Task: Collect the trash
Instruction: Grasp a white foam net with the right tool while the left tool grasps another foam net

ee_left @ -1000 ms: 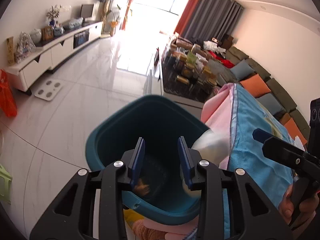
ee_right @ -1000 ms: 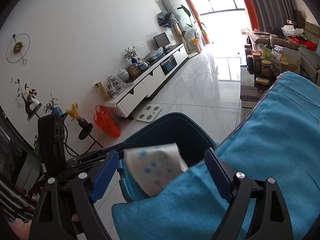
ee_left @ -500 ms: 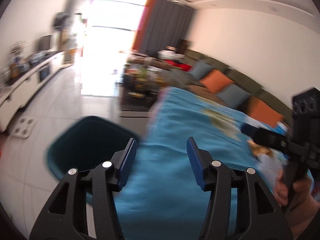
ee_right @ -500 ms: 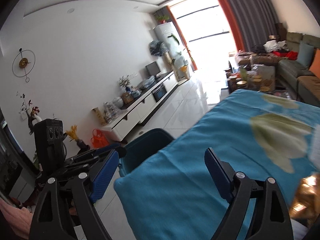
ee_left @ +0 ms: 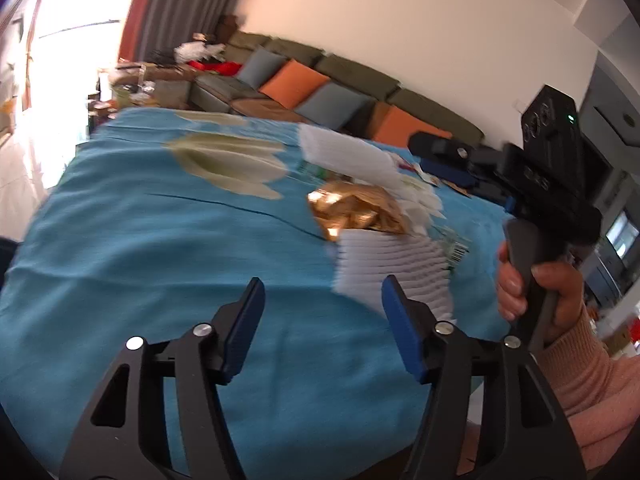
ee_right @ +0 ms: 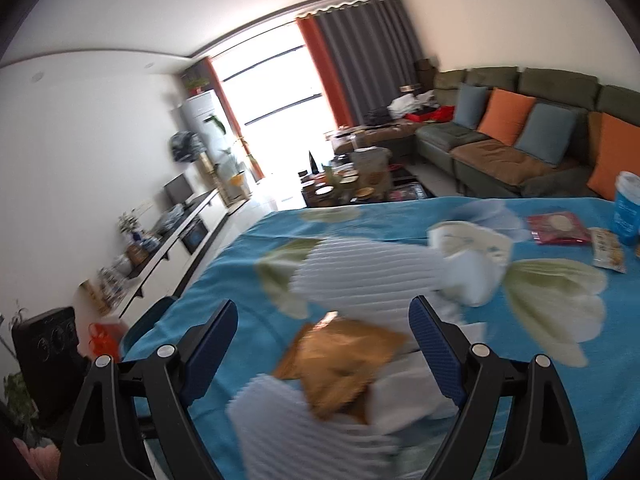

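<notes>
Both grippers swing from the teal bin back over the blue cloth [ee_left: 160,248], toward the remaining litter. The left gripper [ee_left: 322,322], emptied, is opening with nothing between its jaws; the right gripper [ee_right: 322,350] hangs spread over a gold wrapper [ee_right: 340,364] and white paper [ee_right: 360,276].

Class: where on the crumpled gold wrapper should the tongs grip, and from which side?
Probably grip the gold wrapper on its raised corner toward the window, coming from above. Its near edges meet the white ribbed papers, while that corner stands free over the blue cloth.
</notes>
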`<state>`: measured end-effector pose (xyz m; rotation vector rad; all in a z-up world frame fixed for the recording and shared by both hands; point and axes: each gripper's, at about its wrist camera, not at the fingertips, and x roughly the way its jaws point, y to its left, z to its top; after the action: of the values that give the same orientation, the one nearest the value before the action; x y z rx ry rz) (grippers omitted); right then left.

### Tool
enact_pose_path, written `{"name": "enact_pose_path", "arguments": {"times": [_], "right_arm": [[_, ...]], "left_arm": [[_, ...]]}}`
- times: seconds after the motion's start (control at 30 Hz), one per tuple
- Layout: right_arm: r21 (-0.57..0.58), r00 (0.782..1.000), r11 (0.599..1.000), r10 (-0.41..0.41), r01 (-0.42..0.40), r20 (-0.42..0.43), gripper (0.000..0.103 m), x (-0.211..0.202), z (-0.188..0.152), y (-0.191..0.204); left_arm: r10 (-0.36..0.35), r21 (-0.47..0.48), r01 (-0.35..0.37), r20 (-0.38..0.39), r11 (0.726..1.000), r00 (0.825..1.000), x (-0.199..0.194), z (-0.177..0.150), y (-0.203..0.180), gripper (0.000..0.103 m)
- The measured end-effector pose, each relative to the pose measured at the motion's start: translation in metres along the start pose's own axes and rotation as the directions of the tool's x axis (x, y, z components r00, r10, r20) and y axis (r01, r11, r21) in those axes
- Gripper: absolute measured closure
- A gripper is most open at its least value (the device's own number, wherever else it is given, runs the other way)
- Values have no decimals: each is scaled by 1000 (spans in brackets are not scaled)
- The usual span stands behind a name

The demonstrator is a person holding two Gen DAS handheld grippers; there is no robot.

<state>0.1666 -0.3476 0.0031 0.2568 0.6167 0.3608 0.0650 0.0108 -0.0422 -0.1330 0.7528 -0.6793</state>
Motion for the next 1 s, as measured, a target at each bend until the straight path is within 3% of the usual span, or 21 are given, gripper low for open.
{"name": "enact_pose_path", "arguments": {"times": [0.27, 0.43, 0.63, 0.7, 0.87, 1.0], "right_arm": [[73, 998, 997, -33, 36, -44, 19, 26, 11, -48], [77, 996, 997, -4, 11, -88, 24, 41, 6, -53], [96, 991, 995, 28, -16, -130, 48, 54, -1, -47], [102, 991, 995, 30, -16, -133, 65, 55, -3, -46], [86, 991, 996, 46, -35, -124, 91, 50, -4, -42], [52, 994, 997, 59, -54, -96, 92, 42, -2, -31]], "left_arm": [[-45, -10, 44, -113, 999, 993, 49, 5, -12, 39], [-92, -34, 88, -145, 996, 985, 58, 4, -9, 52], [-113, -57, 105, -159, 993, 981, 58, 3, -6, 71], [-113, -63, 105, -150, 993, 982, 56, 4, -5, 74], [-120, -73, 112, -119, 991, 986, 45, 5, -1, 82], [-124, -77, 118, -81, 990, 989, 28, 7, 4, 86]]}}
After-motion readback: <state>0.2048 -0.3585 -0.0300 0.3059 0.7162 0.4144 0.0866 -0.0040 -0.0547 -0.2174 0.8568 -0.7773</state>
